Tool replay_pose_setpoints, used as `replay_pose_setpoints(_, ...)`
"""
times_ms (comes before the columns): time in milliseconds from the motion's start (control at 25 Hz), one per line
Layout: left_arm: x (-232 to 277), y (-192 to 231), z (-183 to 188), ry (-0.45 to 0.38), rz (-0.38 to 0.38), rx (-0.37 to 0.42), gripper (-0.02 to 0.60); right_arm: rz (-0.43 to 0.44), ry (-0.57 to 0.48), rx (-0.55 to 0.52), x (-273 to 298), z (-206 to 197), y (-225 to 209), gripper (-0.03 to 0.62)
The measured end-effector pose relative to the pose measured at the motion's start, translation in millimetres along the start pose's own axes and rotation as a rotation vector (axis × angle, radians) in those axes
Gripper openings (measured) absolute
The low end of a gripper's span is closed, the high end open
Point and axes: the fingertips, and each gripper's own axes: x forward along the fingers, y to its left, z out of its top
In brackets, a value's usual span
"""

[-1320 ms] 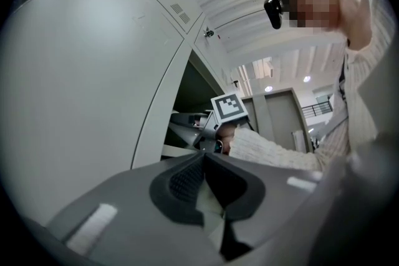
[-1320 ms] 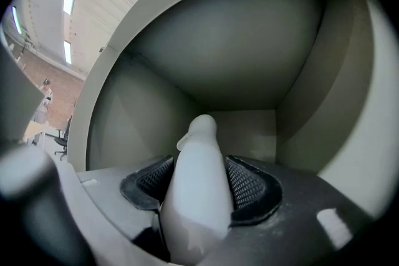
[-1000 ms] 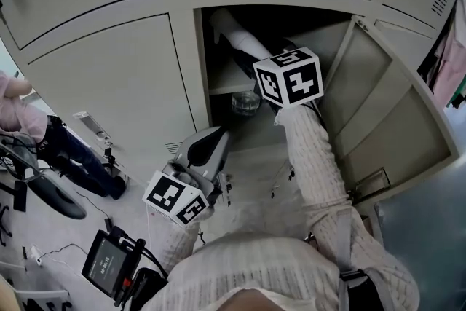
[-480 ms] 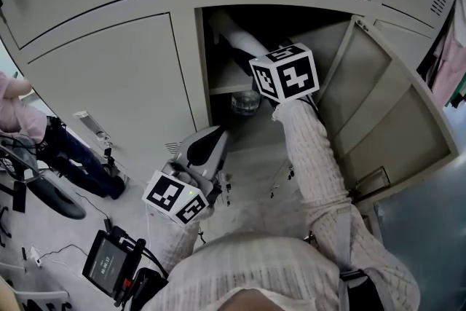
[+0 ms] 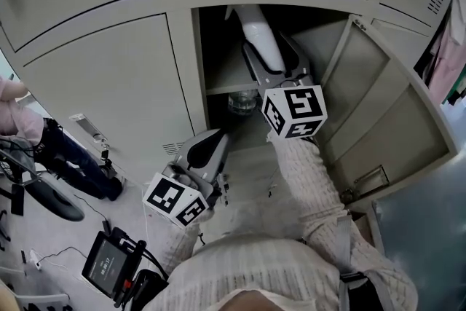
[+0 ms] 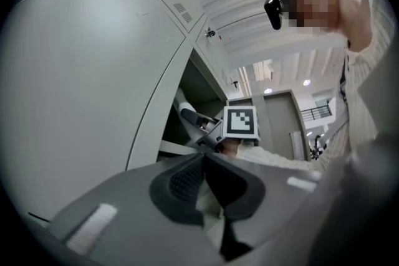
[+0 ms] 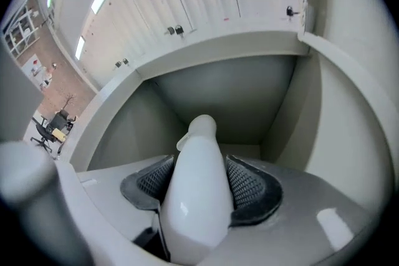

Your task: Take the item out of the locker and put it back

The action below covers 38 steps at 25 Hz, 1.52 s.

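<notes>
- At the open locker (image 5: 183,62) in the head view, the right gripper (image 5: 271,63) reaches into the upper compartment with a white bottle (image 5: 256,29) clamped in it. The bottle's neck points up and inward, above the shelf (image 5: 222,87).
- The door (image 5: 378,105) is swung out to the right, just beside the person's forearm. A clear container (image 5: 242,102) sits under the shelf. The left gripper (image 5: 207,146) hangs low outside the locker, well apart from the bottle.
- In the left gripper view, its fingers (image 6: 181,180) are pressed together with nothing between them. It has no part in this step and is best held clear of the opening.
- In the right gripper view, the fingers (image 7: 252,187) stand wide, with their ribbed pads pressing both flanks of the bottle's broad body. The neck pokes ahead toward the compartment's back wall.
- The bottle looks smooth and tapered, so the grip on the wide part seems sound. It could slide forward if the squeeze eased.
- The step is best done with even pressure and the bottle moved straight along the line of the opening. The cap should stay off the compartment's ceiling, the base off the shelf edge, and the elbow off the door.
</notes>
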Motion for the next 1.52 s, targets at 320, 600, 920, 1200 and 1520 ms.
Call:
replay_pose_setpoints(320, -2.4, -0.9, -3.6, 0.013, -0.004, -0.007, 0.008, -0.098, -0.195, -0.230, -22.0, 6.6, 16.3, 0.262)
replay_pose_setpoints(600, -4.7, -2.4, -6.6, 0.021, -0.004, -0.007, 0.009, -0.107, -0.233, -0.227, -32.1, 6.9, 19.8, 0.256)
replay_pose_setpoints(920, -0.6, -3.9, -14.4, 0.049, -0.024, -0.011, 0.009, -0.066, -0.173, 0.028, -46.1, -11.7, 14.8, 0.258)
replay_pose_setpoints(1200, 33.5, -10.5, -19.1, 0.083, -0.059, 0.096, 0.009, 0.119, -0.225, 0.352, -64.2, 12.8, 26.2, 0.259)
replay_pose_setpoints(1520, 71.6, -14.4, -26.6, 0.108, -0.106, 0.192, 0.008, 0.130, -0.144, 0.345, -67.6, -5.4, 30.6, 0.259)
